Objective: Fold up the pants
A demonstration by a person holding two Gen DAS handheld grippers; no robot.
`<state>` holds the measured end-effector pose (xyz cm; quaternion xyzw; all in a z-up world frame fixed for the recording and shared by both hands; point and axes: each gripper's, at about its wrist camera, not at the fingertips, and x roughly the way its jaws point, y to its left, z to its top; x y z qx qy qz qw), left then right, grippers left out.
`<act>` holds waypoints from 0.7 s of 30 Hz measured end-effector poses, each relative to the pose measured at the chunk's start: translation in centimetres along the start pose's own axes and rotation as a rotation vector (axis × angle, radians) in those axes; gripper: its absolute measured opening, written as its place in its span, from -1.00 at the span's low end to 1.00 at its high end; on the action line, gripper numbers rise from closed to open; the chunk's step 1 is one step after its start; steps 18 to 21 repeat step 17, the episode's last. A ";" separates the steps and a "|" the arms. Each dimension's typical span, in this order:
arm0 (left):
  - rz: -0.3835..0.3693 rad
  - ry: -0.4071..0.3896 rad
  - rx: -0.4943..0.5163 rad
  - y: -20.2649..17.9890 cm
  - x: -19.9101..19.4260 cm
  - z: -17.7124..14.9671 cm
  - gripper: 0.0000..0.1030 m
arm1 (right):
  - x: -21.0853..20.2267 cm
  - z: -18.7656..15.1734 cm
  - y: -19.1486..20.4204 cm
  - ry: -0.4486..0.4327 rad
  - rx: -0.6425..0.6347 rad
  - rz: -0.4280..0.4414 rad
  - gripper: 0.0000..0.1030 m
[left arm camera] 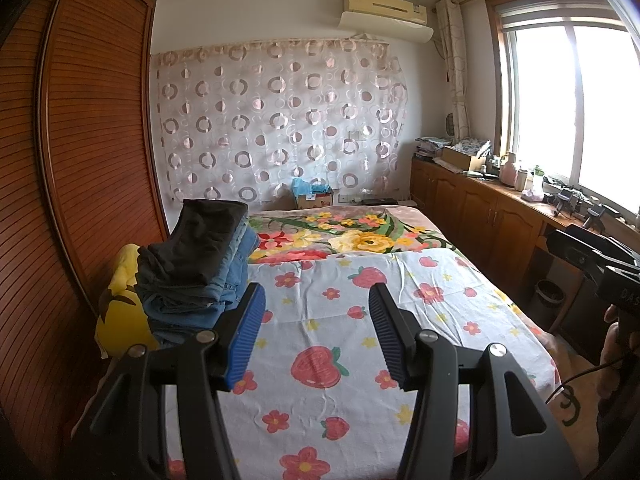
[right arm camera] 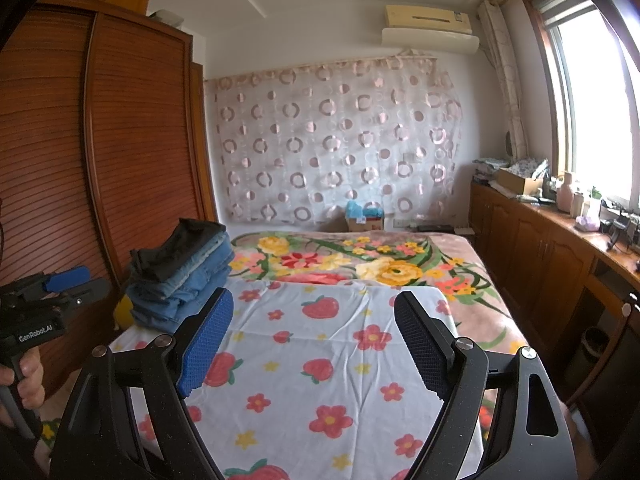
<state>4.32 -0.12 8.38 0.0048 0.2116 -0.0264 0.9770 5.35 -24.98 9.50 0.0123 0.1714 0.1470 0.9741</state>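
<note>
- The pile of folded pants (left arm camera: 200,264) sits at the left side of the bed, at the middle left of both pictures, with a dark pair on top and blue jeans (right arm camera: 188,284) under it.
- The left gripper (left arm camera: 316,312) has its two blue fingers spread wide with nothing between them.
- The right gripper (right arm camera: 314,320) is spread wide too, and it holds nothing.
- Both grippers hang over the strawberry sheet (left arm camera: 332,344), not touching it, and no loose pants lie on that sheet.
- From the left gripper's fingers the pile is just beside the left finger, up and to the left.
- From the right gripper's fingers the pile is farther off, past the left finger, toward the left of the frame.
- So I think the left hand (right arm camera: 24,376) is the nearer one to the pile.
- The pile's long side runs away from the cameras, toward the circle curtain (left arm camera: 276,120) on the far wall, leaning a little to the right in the picture.
- The near short end of the pile looks bunchy; the far end looks neater, but I cannot tell which end is the waist.
- A yellow soft thing (left arm camera: 120,312) sits under the near left of the pile, against the brown wardrobe (left arm camera: 80,160).
- I think the next move has to go left, toward the pile, if more pants are to be picked up.
</note>
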 end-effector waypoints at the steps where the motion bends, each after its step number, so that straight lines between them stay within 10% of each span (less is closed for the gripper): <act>1: 0.000 0.000 0.000 0.0 -0.1 0.0 0.04 | 0.0 0.0 0.0 0.001 0.000 0.001 0.64; 21: -0.003 -0.005 0.000 0.1 -0.2 -0.4 0.04 | 0.0 0.0 0.0 0.000 -0.002 0.000 0.64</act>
